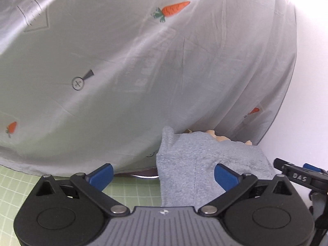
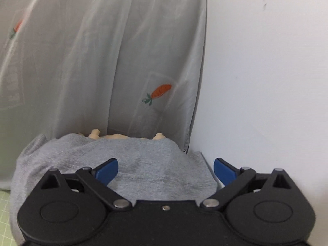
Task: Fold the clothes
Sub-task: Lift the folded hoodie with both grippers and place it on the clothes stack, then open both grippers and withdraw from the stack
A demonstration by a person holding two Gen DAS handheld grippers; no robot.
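both hand-held grippers (image 1: 164, 174) (image 2: 166, 171) gape over grey garment (image 2: 143, 164).

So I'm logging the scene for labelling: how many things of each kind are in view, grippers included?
Grippers: 2 (left gripper, right gripper)
Grey garments: 1 (garment)
Carrot-print sheets: 1 (sheet)
Green mats: 1 (mat)
Total: 5

Garment (image 2: 131, 164) before hanging sheet (image 2: 82, 61)

You could read "DAS" in pale letters on the black body of the other hand-held gripper (image 1: 299, 177) at the left view's right edge. The prints on the thin grey carrot-patterned sheet (image 1: 143, 61) stayed too faint to read.
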